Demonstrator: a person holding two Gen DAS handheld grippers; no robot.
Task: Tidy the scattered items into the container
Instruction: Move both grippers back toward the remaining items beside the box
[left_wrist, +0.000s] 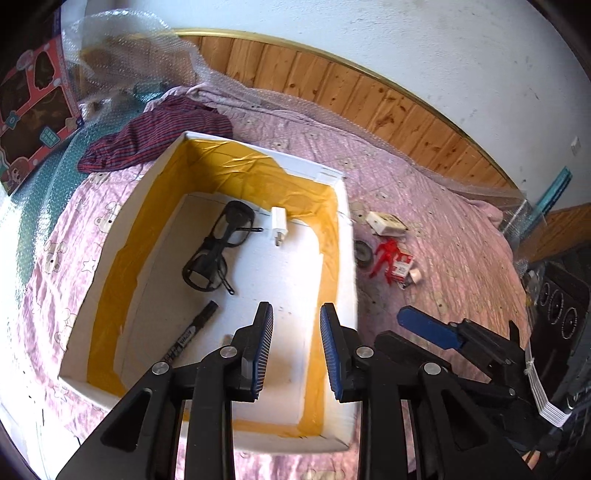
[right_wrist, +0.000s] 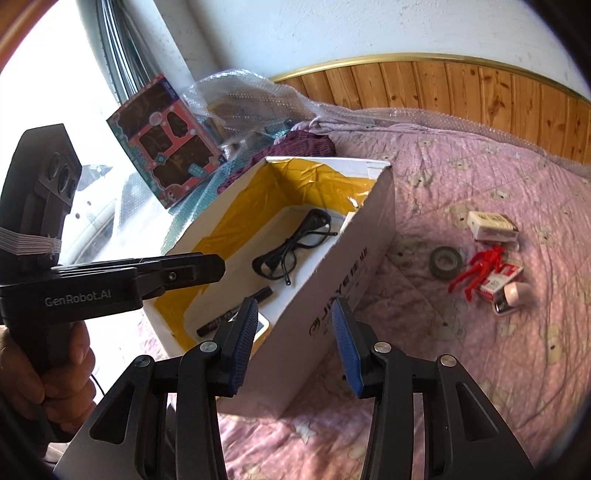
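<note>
Both the left tongs (left_wrist: 296, 314) and right tongs (right_wrist: 293, 310) gape empty over the box (right_wrist: 347, 266). The red figure (right_wrist: 476, 267), tape roll (right_wrist: 446, 260) and small packs lie clustered on the bed; a grab there risks snagging neighbours or quilt.

I'm at a bed spread with a pink quilt (right_wrist: 461, 177) — little bears printed on it. Behind runs pine wainscot (left_wrist: 369, 96) under a gold trim strip, a white plaster wall (right_wrist: 332, 26) above. Daylight floods through a window (right_wrist: 55, 92) on my left — bright, washed out.
</note>
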